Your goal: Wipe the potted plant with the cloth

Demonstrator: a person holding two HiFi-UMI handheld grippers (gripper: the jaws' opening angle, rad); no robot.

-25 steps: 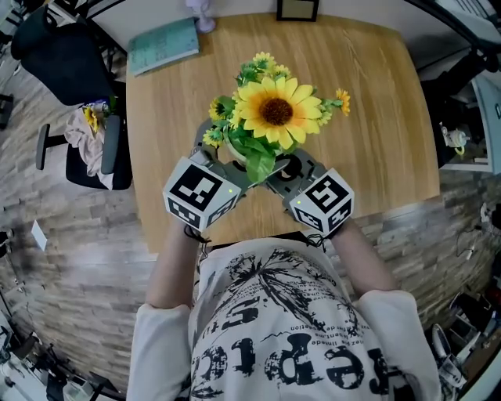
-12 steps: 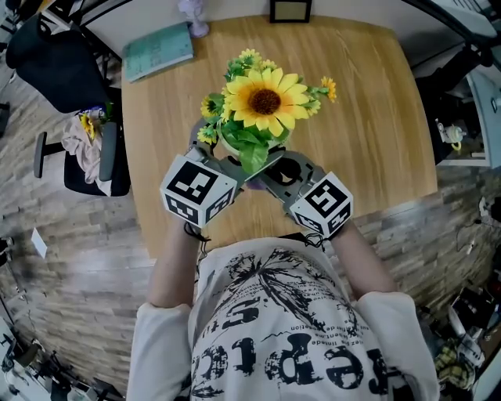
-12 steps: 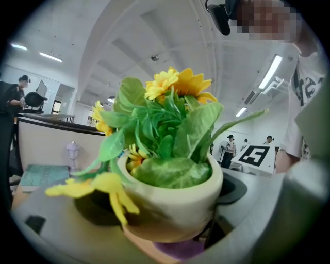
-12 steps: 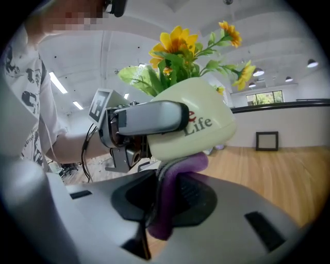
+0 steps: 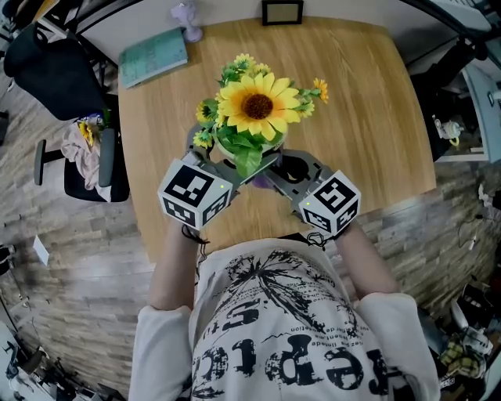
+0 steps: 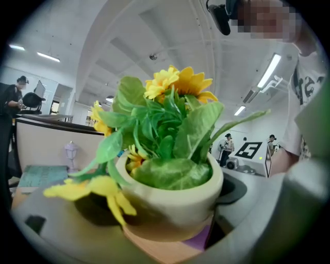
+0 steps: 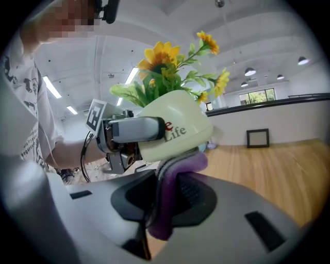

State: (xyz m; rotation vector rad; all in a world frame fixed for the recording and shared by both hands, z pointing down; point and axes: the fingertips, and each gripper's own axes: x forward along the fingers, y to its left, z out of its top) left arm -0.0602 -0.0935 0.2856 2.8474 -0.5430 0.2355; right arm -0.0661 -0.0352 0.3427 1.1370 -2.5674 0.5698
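An artificial sunflower plant in a cream pot is held up over the wooden table, tilted. My left gripper is shut on the pot, one finger lying across its side. My right gripper is shut on a purple cloth. The cloth presses against the lower edge of the pot, under the printed lettering. In the left gripper view a strip of the cloth shows beneath the pot. From the head view the leaves hide most of the pot.
A teal book lies at the table's far left corner, next to a small lilac figurine. A dark picture frame stands at the far edge. A black chair with cloths on it is left of the table.
The plant and both grippers have drifted slightly left and away in the head view. The right gripper has slid a little right under the pot with the cloth.
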